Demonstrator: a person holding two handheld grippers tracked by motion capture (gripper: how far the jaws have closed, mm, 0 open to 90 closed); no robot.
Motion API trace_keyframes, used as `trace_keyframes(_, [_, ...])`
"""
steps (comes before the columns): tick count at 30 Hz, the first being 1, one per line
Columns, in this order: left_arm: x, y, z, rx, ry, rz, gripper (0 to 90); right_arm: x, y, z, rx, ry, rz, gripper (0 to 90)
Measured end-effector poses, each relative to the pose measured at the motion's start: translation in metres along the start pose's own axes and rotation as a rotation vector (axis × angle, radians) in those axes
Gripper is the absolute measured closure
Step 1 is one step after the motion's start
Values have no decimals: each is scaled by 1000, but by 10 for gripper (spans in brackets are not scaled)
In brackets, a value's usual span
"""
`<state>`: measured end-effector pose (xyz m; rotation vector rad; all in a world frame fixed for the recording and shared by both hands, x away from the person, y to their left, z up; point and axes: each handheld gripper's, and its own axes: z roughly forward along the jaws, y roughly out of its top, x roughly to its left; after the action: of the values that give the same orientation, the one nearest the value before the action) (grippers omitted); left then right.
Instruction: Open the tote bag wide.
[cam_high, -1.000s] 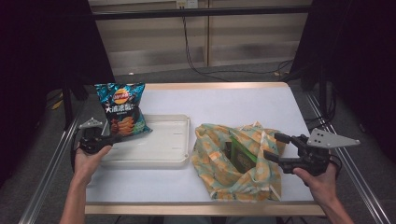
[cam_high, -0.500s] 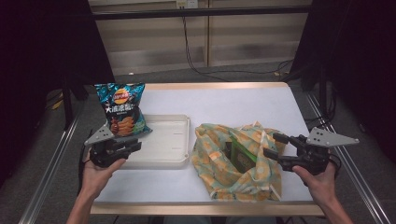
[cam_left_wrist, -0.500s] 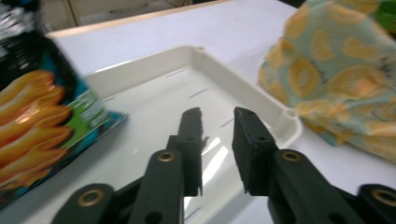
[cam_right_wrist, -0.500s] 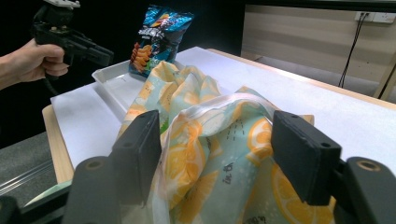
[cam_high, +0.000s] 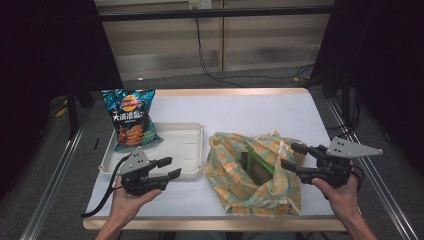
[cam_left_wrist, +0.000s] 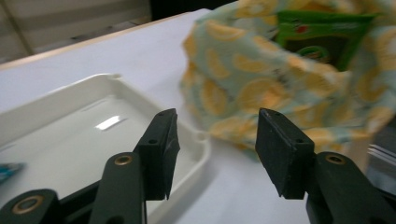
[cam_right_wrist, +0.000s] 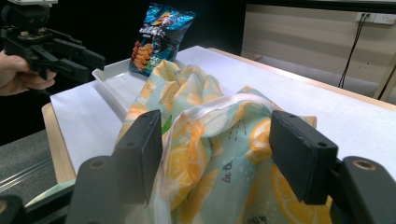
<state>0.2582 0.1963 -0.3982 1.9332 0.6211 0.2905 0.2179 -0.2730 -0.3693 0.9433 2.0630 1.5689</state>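
Note:
A lemon-print cloth bag (cam_high: 231, 167) lies open on the white table, with a green packet (cam_high: 257, 167) standing inside it. My right gripper (cam_high: 288, 154) is at the bag's right edge. A loose fold of the bag's rim (cam_right_wrist: 219, 140) sits between its jaws, which have closed a little but do not visibly squeeze it. My left gripper (cam_high: 175, 166) hovers at the front edge of the white tray (cam_high: 187, 142), pointing at the bag (cam_left_wrist: 243, 88). Its jaws have just been opening, and nothing is between them. A blue chips bag (cam_high: 129, 117) rests on the tray's far left corner.
The table's front wooden edge (cam_high: 200, 225) runs just below both hands. Metal rails (cam_high: 55, 185) flank the table. Bare white tabletop (cam_high: 240, 110) stretches behind the bag. My left gripper (cam_right_wrist: 86, 63) is also in the right gripper view at far left.
My left gripper moved right along the tray's front, away from the chips bag, and its jaws opened. The right hand stayed put and its jaws narrowed slightly around the bag's rim.

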Motion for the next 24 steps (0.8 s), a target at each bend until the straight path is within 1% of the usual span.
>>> trace_keyframes(1, [-5, 1, 2, 5, 11, 19, 483, 1, 1, 0, -4, -1, -4, 366])
trace_keyframes(2, [-9, 2, 4, 6, 7, 33, 482, 1, 1, -1, -10, 2, -11, 377])
trace_keyframes(3, [-12, 3, 6, 10, -11, 34, 482, 2, 3, -1, -12, 3, -14, 392])
trace_keyframes(5, [-19, 6, 10, 5, -26, 40, 482, 3, 4, -2, -14, -1, -17, 429])
trace_keyframes(6, [-23, 6, 12, 0, -38, 41, 482, 3, 5, -3, -22, 14, -17, 470])
trace_keyframes(8, [-30, 9, 16, -2, -59, 50, 482, 5, 7, -4, -22, 28, -29, 504])
trace_keyframes(9, [-32, 10, 17, -13, -75, 47, 481, 7, 7, -4, -24, 34, -32, 510])
trace_keyframes(10, [-34, 12, 19, -20, -89, 40, 481, 8, 8, -3, -23, 38, -34, 536])
trace_keyframes(11, [-36, 14, 23, -19, -97, 47, 482, 10, 9, -2, -22, 50, -39, 559])
trace_keyframes(12, [-38, 16, 26, -25, -92, 46, 482, 11, 9, 0, -16, 59, -45, 571])
trace_keyframes(14, [-42, 22, 35, -30, -124, 50, 486, 14, 10, 3, -4, 70, -52, 595])
trace_keyframes(15, [-45, 24, 40, -47, -148, 44, 492, 15, 10, 4, 3, 77, -53, 608])
trace_keyframes(17, [-51, 29, 53, -46, -174, 50, 504, 18, 10, 7, 10, 91, -59, 621])
trace_keyframes(19, [-55, 31, 66, -38, -190, 56, 508, 21, 10, 8, 20, 98, -63, 623])
trace_keyframes(20, [-56, 31, 70, -29, -205, 56, 511, 21, 10, 8, 27, 97, -64, 627])
trace_keyframes(21, [-57, 33, 76, -23, -209, 68, 515, 21, 9, 9, 30, 103, -62, 627])
trace_keyframes(22, [-57, 35, 80, -27, -214, 61, 517, 22, 8, 10, 40, 109, -62, 627])
trace_keyframes(24, [-55, 38, 88, -39, -237, 49, 534, 21, 6, 11, 51, 110, -65, 627])
